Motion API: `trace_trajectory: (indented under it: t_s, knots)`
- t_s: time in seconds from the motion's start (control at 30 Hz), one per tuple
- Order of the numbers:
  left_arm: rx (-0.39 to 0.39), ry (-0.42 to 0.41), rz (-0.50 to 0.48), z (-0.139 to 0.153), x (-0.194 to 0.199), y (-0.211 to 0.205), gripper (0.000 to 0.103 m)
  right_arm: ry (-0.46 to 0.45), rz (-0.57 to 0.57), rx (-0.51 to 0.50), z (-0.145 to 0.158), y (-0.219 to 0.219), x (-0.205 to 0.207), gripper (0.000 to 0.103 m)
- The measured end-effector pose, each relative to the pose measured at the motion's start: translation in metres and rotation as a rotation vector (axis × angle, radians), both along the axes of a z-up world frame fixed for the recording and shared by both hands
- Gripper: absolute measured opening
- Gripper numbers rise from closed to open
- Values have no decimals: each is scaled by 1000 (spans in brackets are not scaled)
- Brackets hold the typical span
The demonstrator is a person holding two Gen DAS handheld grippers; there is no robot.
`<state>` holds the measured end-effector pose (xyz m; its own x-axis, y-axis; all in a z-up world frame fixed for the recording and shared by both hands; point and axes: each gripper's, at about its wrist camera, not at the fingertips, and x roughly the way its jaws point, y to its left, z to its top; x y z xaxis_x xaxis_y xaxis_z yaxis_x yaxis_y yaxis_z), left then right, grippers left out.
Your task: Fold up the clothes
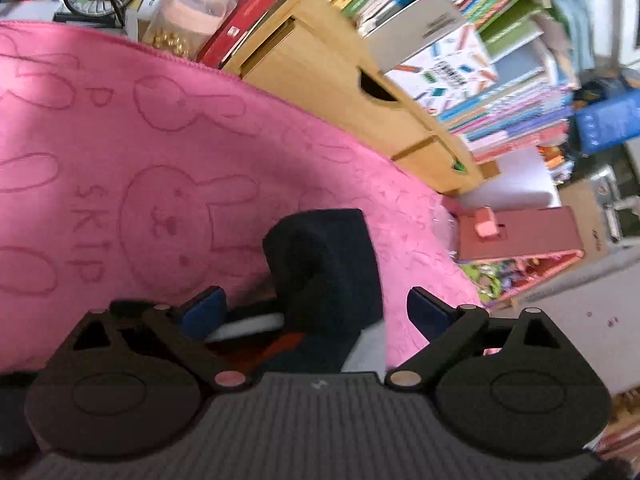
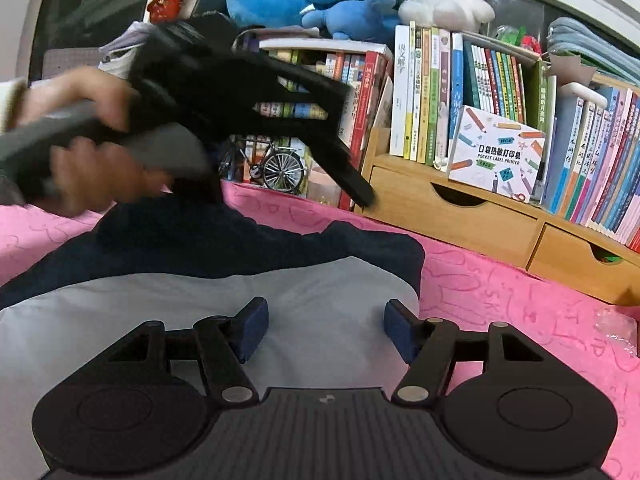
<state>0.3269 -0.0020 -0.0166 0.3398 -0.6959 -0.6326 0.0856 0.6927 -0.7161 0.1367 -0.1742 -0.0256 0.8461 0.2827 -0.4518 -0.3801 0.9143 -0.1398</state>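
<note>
Clothing (image 2: 224, 312), navy and grey, is spread on a pink towel (image 2: 520, 300) for folding; both grippers' jaws are parted, gripping nothing, bookshelf (image 2: 460, 208) at two o'clock.

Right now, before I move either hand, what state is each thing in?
Left tongs: open, navy fabric between the pads, not clamped.
Right tongs: open, above the grey panel, holding nothing.
Garment: navy and grey, lying partly folded on the towel.
Pink towel: spread flat under the garment.
Wooden drawers: shut.
Books: standing upright in a row.
</note>
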Motion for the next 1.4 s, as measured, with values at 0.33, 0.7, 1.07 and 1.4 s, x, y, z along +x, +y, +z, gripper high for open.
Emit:
trace_trajectory:
  t_s: [0.33,0.7,1.07,1.4]
  knots:
    - [-269,-8,24,0,4,30,44,7,14,19,1,-2,1,71]
    - [-254,-21,-3,2,-20,44,45,11,16,21,0,-1,0,73]
    - [-382,24,82,-23,15,34,30,24,12,37,0,-5,4,76]
    - [-228,45,-27,-26,3,32,71,28,16,34,-1,-5,6,82]
